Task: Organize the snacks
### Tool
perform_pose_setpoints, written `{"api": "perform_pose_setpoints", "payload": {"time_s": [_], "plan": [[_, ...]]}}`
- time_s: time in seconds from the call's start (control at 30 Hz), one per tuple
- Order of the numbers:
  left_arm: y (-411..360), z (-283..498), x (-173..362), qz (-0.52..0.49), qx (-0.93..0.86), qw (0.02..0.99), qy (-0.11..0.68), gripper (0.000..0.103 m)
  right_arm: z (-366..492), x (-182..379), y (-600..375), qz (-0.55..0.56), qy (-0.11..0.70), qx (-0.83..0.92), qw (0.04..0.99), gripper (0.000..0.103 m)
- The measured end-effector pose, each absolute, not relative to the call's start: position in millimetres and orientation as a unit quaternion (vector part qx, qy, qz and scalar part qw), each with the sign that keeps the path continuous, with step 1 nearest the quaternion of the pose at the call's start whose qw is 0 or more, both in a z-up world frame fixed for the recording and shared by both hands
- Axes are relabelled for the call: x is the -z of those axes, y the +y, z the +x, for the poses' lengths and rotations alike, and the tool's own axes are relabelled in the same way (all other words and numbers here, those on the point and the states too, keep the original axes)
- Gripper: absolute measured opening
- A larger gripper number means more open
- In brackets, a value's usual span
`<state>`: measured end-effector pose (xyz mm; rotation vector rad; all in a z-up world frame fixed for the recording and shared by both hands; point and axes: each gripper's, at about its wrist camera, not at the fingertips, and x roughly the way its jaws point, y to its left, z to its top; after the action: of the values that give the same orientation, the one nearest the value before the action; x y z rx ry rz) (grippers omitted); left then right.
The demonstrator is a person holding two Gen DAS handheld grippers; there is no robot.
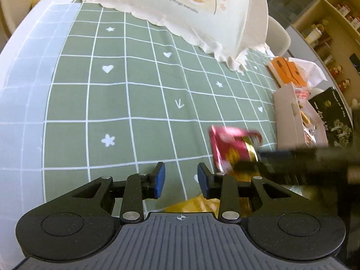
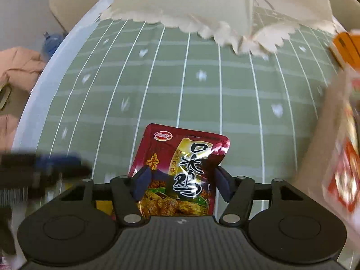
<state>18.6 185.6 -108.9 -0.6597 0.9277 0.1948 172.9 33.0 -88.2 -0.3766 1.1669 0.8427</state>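
Snack sorting at a green gridded tablecloth, both wrist views. Right tongs straddle a red pouch; its lower half lies between the jaws, its long axis runs forward along the fingers, and its top edge points away toward the far side of the table. Left pad sits against the pouch's edge and the right pad is at the opposite edge, but whether they press or merely flank cannot be told with certainty. The pouch appears lifted off or tilted above the cloth, which suggests a grasp. Left tongs stand parted with nothing between the blue pads; only cloth shows in the gap. From the left view the same red pouch lies ahead and to the right, with the blurred right tongs at it, so the right hand is plainly the nearer. A yellow packet peeks out beneath the left tongs. Likely destination, by judgement: the open carton of snacks at the right edge, beside a dark box and orange boxes. A cream food cover with a frilled hem stands at the far end. Shelves of jars line the room's right wall; pale chairs surround the table.
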Motion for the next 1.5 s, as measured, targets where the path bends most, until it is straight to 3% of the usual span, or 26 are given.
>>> {"api": "perform_pose_setpoints", "payload": {"time_s": [0.17, 0.33, 0.4, 0.53, 0.9, 1.0, 1.13, 1.3, 1.4, 1.5], "plan": [[173.7, 15.7, 107.8, -0.321, -0.077, 0.828, 0.453, 0.036, 149.5, 88.1, -16.6, -0.164, 0.537, -0.356, 0.747, 0.060], [149.1, 8.4, 86.0, -0.286, -0.045, 0.847, 0.446, 0.036, 145.8, 84.3, -73.0, -0.185, 0.486, -0.275, 0.808, 0.060], [144.6, 4.3, 80.6, -0.264, -0.052, 0.849, 0.455, 0.036, 146.8, 85.5, -88.6, -0.194, 0.480, -0.250, 0.818, 0.066], [149.5, -8.9, 78.5, -0.264, -0.096, 0.845, 0.455, 0.036, 142.5, 78.4, -114.2, -0.130, 0.501, -0.263, 0.814, 0.066], [103.1, 5.2, 94.3, -0.300, -0.025, 0.815, 0.495, 0.041, 102.8, 74.2, -94.8, -0.146, 0.465, -0.290, 0.824, 0.069], [91.9, 11.4, 78.1, -0.242, -0.005, 0.843, 0.481, 0.041, 101.3, 71.7, -100.6, -0.142, 0.459, -0.283, 0.830, 0.070], [55.8, 19.8, 59.8, -0.047, 0.070, 0.872, 0.482, 0.041, 105.2, 78.3, -112.0, -0.134, 0.467, -0.270, 0.831, 0.070], [6.9, 20.6, 84.6, 0.138, 0.136, 0.835, 0.515, 0.044, 104.3, 82.2, -123.8, -0.122, 0.477, -0.263, 0.830, 0.070], [-1.7, 25.0, 95.4, 0.170, 0.112, 0.837, 0.507, 0.052, 103.2, 83.1, -128.7, -0.124, 0.478, -0.255, 0.832, 0.070], [7.1, 43.6, 98.6, 0.106, 0.072, 0.851, 0.509, 0.057, 103.6, 85.9, -133.4, -0.126, 0.483, -0.249, 0.830, 0.070]]}}
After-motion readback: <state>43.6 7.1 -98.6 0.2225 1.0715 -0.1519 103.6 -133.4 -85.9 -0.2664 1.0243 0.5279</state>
